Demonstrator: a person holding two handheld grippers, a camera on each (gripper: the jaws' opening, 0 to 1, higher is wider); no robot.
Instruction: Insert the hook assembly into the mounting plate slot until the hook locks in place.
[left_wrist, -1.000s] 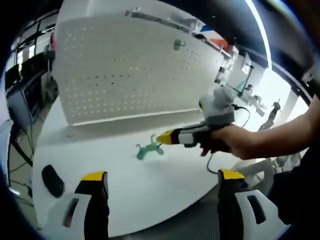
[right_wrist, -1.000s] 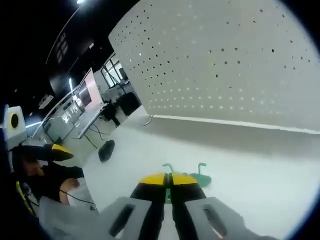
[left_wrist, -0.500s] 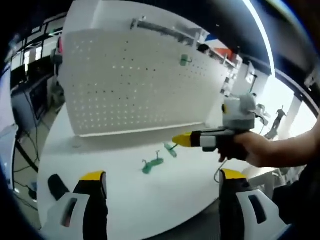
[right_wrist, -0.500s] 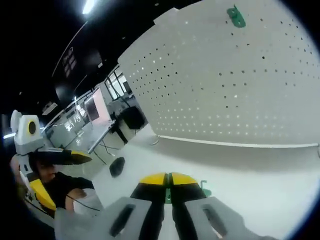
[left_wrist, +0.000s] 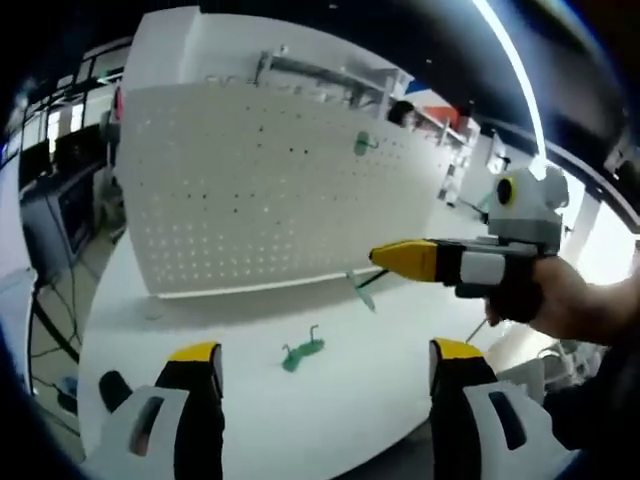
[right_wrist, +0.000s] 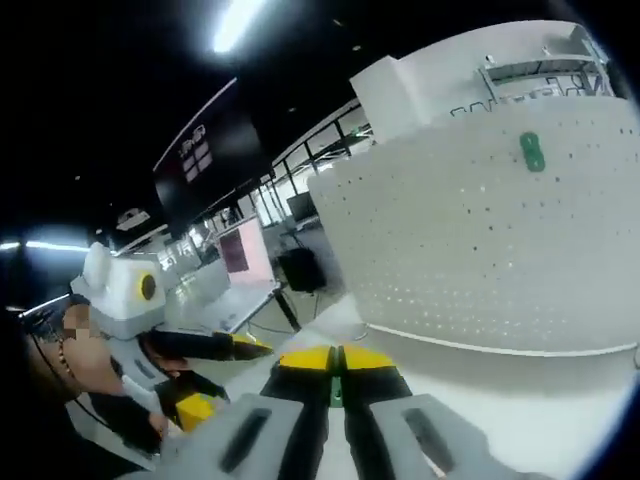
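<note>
— Stock?
— My right gripper (right_wrist: 335, 368), fingers pinched on one green hook (left_wrist: 361, 290), is carrying it toward the pegboard (left_wrist: 260, 190). Left gripper (left_wrist: 315, 370): fingers spread, empty.
— Outstanding?
— One hook mounted (right_wrist: 531, 151); another lying on the worktop (left_wrist: 380, 350); insertion pending.

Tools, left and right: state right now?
Left tool: open, holding nothing.
Right tool: closed on a green hook.
</note>
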